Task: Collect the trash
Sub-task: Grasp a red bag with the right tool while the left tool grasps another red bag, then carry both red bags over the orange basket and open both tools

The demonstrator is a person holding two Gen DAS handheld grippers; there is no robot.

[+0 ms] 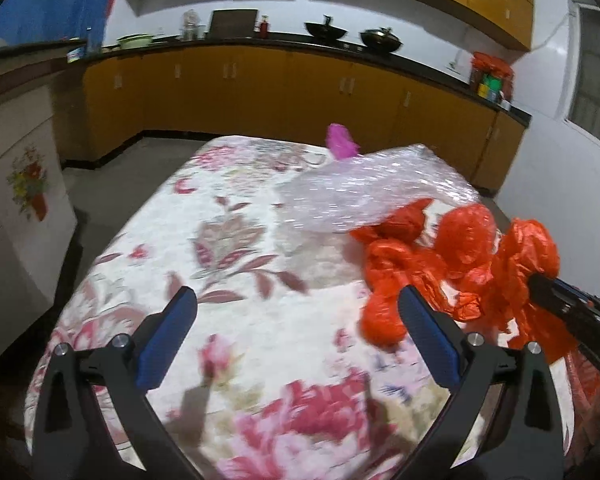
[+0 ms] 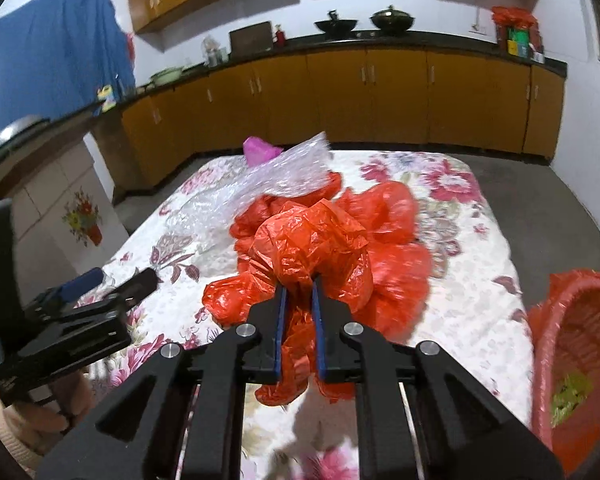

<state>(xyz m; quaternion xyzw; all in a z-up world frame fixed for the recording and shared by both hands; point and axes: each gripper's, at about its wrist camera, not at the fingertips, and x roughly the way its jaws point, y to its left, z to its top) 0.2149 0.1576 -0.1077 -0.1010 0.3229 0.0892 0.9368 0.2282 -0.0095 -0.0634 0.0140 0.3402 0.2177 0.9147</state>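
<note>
A crumpled red plastic bag [image 2: 320,248] lies bunched on the flowered tablecloth [image 2: 472,304], and my right gripper [image 2: 299,285] is shut on a fold of it. In the left wrist view the same red bag [image 1: 452,256] sits at the right, with the right gripper [image 1: 540,288] biting into it. My left gripper [image 1: 296,300] stands wide open over bare cloth, just left of the bag, nothing between its fingers. Clear bubble wrap [image 1: 364,192] lies behind the red bag. A pink scrap [image 1: 342,141] sits at the table's far edge.
A red bin lined with a red bag [image 2: 572,344] stands off the table's right edge, some trash inside. Orange kitchen cabinets [image 1: 260,88] under a dark counter run behind the table. A white cabinet with a flower picture [image 1: 24,188] stands left. A sleeved hand [image 2: 32,420] holds the left gripper.
</note>
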